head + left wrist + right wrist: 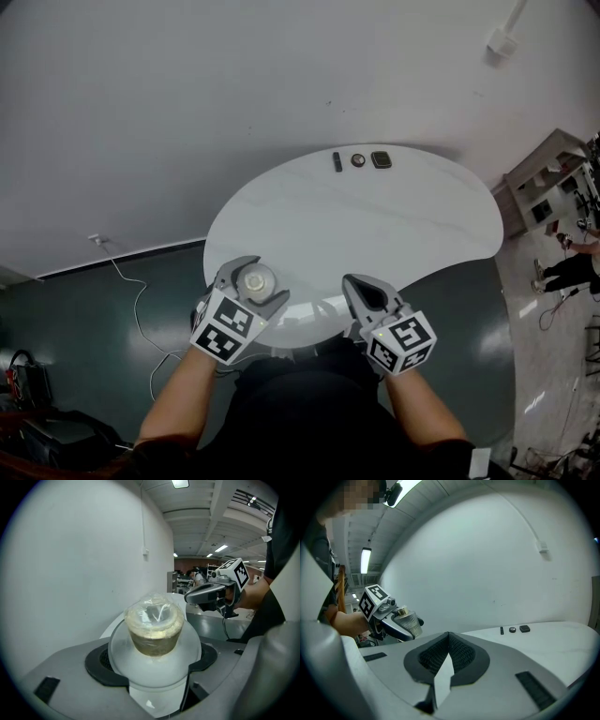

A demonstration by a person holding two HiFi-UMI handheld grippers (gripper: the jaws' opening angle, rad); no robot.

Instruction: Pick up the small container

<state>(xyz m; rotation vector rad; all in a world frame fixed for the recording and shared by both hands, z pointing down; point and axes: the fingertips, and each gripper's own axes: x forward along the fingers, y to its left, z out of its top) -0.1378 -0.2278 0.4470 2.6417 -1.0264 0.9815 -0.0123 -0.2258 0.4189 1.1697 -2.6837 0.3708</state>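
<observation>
The small container [256,279], a clear cup of tan stuff under a crinkled film lid, sits between the jaws of my left gripper [255,272] over the near left edge of the white table [375,225]. In the left gripper view the container [154,629] stands upright in the left gripper [157,660], gripped at its wide translucent base. The right gripper view shows the container [410,622] held off the table, tilted. My right gripper [359,289] hovers at the near edge, shut, with its pads [457,651] meeting on nothing.
Three small dark items [357,160] lie in a row at the table's far edge, also seen as small dark items [513,629] in the right gripper view. A white cable [131,291] trails on the dark floor at left. A shelf unit [544,183] and a person [572,267] are at right.
</observation>
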